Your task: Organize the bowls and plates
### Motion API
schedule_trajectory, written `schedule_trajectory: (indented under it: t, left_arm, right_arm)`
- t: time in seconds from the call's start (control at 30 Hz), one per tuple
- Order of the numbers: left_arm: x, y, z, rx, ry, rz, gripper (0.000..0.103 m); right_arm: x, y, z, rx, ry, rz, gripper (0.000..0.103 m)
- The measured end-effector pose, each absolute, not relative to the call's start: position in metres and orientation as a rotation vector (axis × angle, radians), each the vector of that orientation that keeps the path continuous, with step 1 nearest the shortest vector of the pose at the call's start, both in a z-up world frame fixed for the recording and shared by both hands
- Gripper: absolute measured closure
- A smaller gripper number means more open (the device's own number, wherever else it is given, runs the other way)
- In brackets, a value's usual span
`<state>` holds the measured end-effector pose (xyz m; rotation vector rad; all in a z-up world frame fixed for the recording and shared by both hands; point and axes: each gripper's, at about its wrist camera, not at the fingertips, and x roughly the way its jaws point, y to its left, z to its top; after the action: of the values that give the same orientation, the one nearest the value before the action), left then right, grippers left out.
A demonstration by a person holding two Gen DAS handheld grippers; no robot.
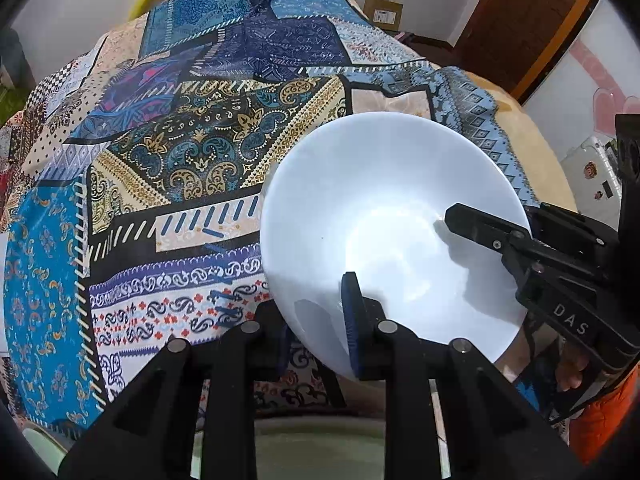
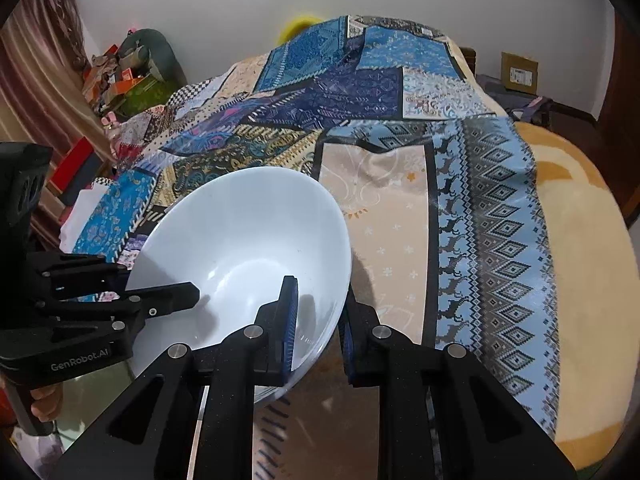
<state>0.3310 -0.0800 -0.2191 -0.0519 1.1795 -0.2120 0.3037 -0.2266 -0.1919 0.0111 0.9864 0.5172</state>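
Observation:
A white bowl (image 1: 384,216) is held tilted above the patterned cloth, and it also shows in the right wrist view (image 2: 240,232). My left gripper (image 1: 320,332) is shut on the bowl's near rim, one finger inside and one outside. My right gripper (image 2: 320,332) is shut on the opposite rim the same way. Each gripper shows in the other's view: the right one (image 1: 520,248) at the right, the left one (image 2: 120,304) at the left. No plates are in view.
A patchwork cloth (image 1: 192,152) covers the surface, over a yellow-orange blanket (image 2: 592,280) at the right. A glass tabletop edge (image 1: 320,440) lies below the grippers. Clutter and boxes (image 2: 120,76) stand far left; a cardboard box (image 2: 519,67) stands at the back wall.

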Motion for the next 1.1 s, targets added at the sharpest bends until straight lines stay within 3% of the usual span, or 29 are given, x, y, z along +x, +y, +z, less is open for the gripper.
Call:
schedule_trajectory:
  t: [0.73,1.1]
  left_arm:
    - [0.234,-0.041,-0.106,-0.094,0.993,-0.143,0.081]
    - [0.177,-0.004,-0.081,-0.118,0.948,-0.095,0.081]
  right_arm:
    - [0.231,-0.194,-0.105,-0.018,0.828,0.575,0.086]
    - [0.191,-0.160,-0.089,-0.035,0.791,0.630,0.086]
